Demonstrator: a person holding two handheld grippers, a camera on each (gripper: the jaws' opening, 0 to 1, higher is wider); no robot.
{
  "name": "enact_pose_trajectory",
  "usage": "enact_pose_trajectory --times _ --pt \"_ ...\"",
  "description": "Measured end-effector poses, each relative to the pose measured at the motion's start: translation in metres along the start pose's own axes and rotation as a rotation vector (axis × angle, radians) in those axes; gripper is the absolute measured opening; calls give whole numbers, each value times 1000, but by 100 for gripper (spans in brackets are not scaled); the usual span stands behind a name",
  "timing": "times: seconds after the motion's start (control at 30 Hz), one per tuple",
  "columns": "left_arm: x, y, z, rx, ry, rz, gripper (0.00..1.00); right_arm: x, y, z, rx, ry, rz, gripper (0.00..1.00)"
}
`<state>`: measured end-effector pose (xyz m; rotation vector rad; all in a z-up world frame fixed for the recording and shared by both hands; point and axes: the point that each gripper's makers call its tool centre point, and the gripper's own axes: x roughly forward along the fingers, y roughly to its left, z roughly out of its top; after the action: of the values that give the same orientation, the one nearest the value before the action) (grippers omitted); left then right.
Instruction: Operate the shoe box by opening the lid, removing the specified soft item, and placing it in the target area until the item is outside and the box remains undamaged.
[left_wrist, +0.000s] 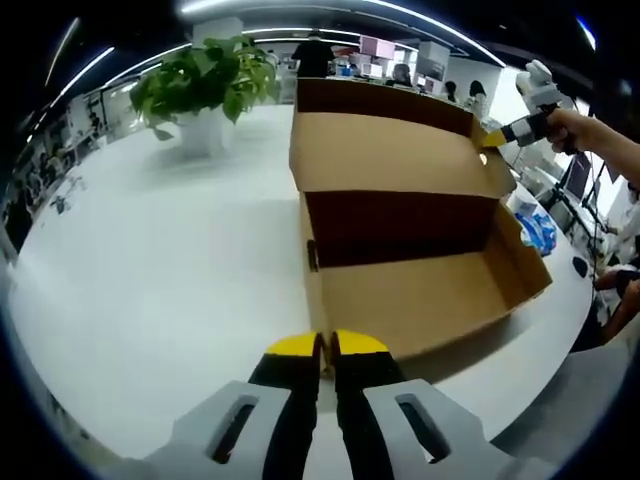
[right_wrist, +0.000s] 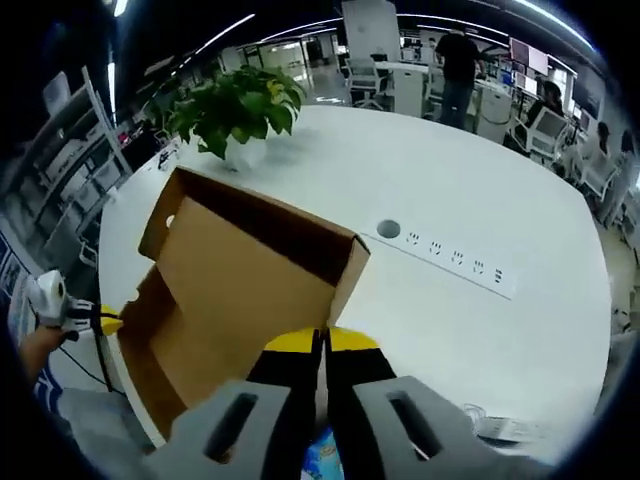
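On the white worktop (left_wrist: 150, 260) sat the cardboard shoe box (left_wrist: 420, 290), lid (left_wrist: 390, 150) raised, interior brown and bare. Left gripper (left_wrist: 327, 345) and right gripper (right_wrist: 321, 340) were both closed, holding nothing.

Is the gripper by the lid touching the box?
Touching. In the left gripper view, the right gripper has its yellow tip pressed against the raised lid corner of the shoe box.
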<state>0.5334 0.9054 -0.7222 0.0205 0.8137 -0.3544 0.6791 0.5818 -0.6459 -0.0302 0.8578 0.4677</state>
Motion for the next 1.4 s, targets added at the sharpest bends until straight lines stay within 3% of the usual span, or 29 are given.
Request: enact_pose_trajectory --times 0.63,1.4 --pt "0 -1 1 9 -13 -2 1 -31 19 -7 -10 -91 -5 0" --pt "0 -1 1 17 -17 -9 2 -56 42 -28 -66 -178 -37 1"
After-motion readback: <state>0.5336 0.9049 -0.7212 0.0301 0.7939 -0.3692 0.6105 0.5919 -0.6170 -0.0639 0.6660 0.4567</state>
